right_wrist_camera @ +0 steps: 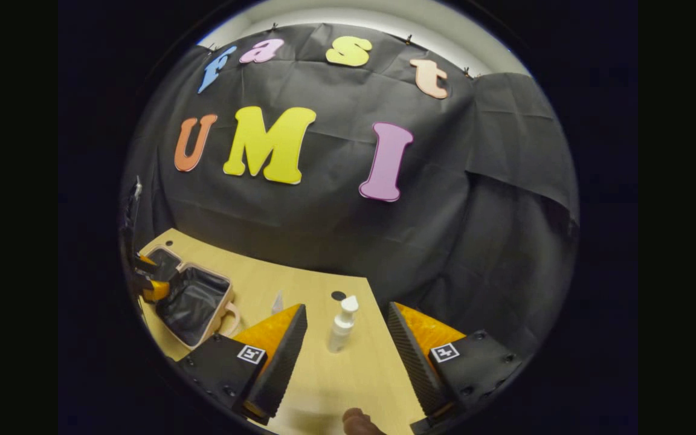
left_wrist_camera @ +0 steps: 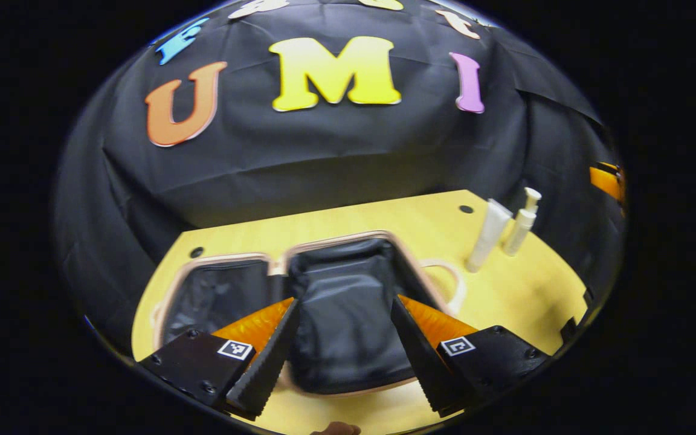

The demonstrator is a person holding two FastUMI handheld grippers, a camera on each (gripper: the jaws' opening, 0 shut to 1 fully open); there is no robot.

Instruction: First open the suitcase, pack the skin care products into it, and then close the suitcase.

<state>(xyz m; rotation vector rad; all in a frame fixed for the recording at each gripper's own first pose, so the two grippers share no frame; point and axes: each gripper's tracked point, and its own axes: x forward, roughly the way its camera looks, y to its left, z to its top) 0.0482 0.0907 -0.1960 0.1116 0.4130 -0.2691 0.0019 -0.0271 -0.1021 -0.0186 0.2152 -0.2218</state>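
Pink-rimmed suitcase with black lining (left_wrist_camera: 348, 314) lying open on the yellow wooden counter (left_wrist_camera: 505, 290), left gripper (left_wrist_camera: 343, 356) above it, fingers apart, white pump bottle (right_wrist_camera: 343, 324) and white tube (left_wrist_camera: 488, 235) upright nearby, right gripper (right_wrist_camera: 348, 356) fingers apart facing the bottle.

The suitcase (left_wrist_camera: 348, 314) lies open and its lining looks like thin black cloth, a bit shiny and wrinkly, with a smooth pale pink rim that reads as plastic. The table (left_wrist_camera: 523, 290) has a light wood look, faint grain, matt-ish with a soft sheen. The pump bottle (right_wrist_camera: 342, 325) looks like smooth white plastic, slightly glossy, and the tube (left_wrist_camera: 488, 235) beside it has the same kind of finish. The booth wall (left_wrist_camera: 336, 157) is matt black cloth, creased and folded all over.
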